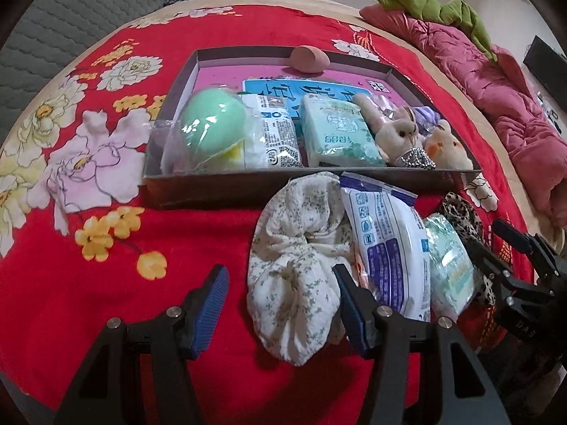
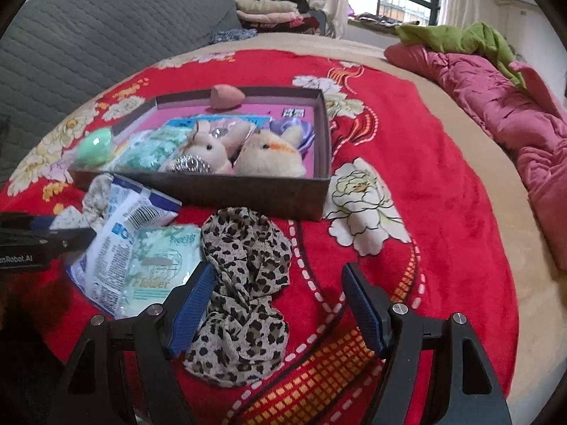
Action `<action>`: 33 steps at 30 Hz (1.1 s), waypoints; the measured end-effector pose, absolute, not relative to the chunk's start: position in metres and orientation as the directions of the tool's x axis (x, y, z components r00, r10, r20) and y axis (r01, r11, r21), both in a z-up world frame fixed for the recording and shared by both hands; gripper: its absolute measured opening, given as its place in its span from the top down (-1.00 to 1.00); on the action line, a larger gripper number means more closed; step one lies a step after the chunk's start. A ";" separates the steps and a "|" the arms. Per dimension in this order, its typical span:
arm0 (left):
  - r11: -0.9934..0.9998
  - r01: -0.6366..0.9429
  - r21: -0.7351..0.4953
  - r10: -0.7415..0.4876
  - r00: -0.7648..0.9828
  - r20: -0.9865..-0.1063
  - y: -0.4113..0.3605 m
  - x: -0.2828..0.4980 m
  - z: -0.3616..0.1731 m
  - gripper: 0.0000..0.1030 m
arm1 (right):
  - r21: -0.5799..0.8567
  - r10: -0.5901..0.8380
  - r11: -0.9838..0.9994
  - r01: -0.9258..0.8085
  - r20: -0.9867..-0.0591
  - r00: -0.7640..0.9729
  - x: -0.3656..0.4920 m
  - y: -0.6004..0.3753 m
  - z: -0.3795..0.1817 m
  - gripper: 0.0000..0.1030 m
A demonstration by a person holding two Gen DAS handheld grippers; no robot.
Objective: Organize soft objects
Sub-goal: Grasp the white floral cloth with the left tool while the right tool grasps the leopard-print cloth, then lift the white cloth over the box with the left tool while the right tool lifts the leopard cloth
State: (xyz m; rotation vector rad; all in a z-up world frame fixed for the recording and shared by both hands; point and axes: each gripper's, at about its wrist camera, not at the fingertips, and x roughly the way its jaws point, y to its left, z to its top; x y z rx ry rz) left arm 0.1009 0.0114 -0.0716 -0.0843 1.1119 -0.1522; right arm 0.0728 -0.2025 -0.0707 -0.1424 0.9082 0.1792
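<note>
- Far left in the box (image 1: 170, 186): your green sponge (image 1: 212, 124) in clear wrap, sitting against the left wall.
- Next right in the box: white wipes pack (image 1: 274, 134), then green tissue pack (image 1: 336, 134), then plush rabbit (image 1: 400, 134) and plush chick (image 1: 448, 150) at the right end.
- Pink sponge (image 1: 310, 59) sits at the box's far wall.
- Your left gripper (image 1: 280, 301) is spread wide over the red blanket (image 1: 106, 301), gripping nothing. Its right finger touches the floral cloth (image 1: 301, 248); the left finger is clear of it.
- Floral cloth lies just in front of the box, touching the blue-white wipes pack (image 1: 386, 248) on its right.
- Second green tissue pack (image 2: 159, 265) lies against that wipes pack.
- Leopard cloth (image 2: 244, 283) is rightmost of the loose items, in front of the box.
- Your right gripper (image 2: 280, 304) is wide open, straddling the leopard cloth; left pad touches it, nothing clamped.
</note>
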 end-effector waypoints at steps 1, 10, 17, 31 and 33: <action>0.987 0.083 -0.141 -0.163 0.438 -0.884 0.010 0.102 -0.073 -0.15 | -0.054 0.090 0.975 -0.218 -0.795 0.600 0.074 -0.201 -0.072 -0.46; 0.989 0.109 -0.096 -0.136 0.464 -0.875 0.003 0.108 -0.077 0.12 | -0.051 0.122 0.962 -0.268 -0.799 0.589 0.081 -0.194 -0.081 0.14; 0.983 0.125 -0.135 -0.178 0.472 -0.864 0.006 0.106 -0.071 0.46 | -0.033 0.146 0.960 -0.279 -0.789 0.597 0.079 -0.193 -0.077 0.49; 0.978 0.138 -0.158 -0.208 0.539 -0.816 0.008 0.093 -0.035 0.51 | 0.037 0.172 0.976 -0.214 -0.729 0.662 0.071 -0.213 -0.047 0.65; 0.977 0.138 -0.162 -0.211 0.551 -0.807 0.009 0.092 -0.029 0.51 | 0.033 0.174 0.976 -0.216 -0.719 0.673 0.069 -0.212 -0.042 0.65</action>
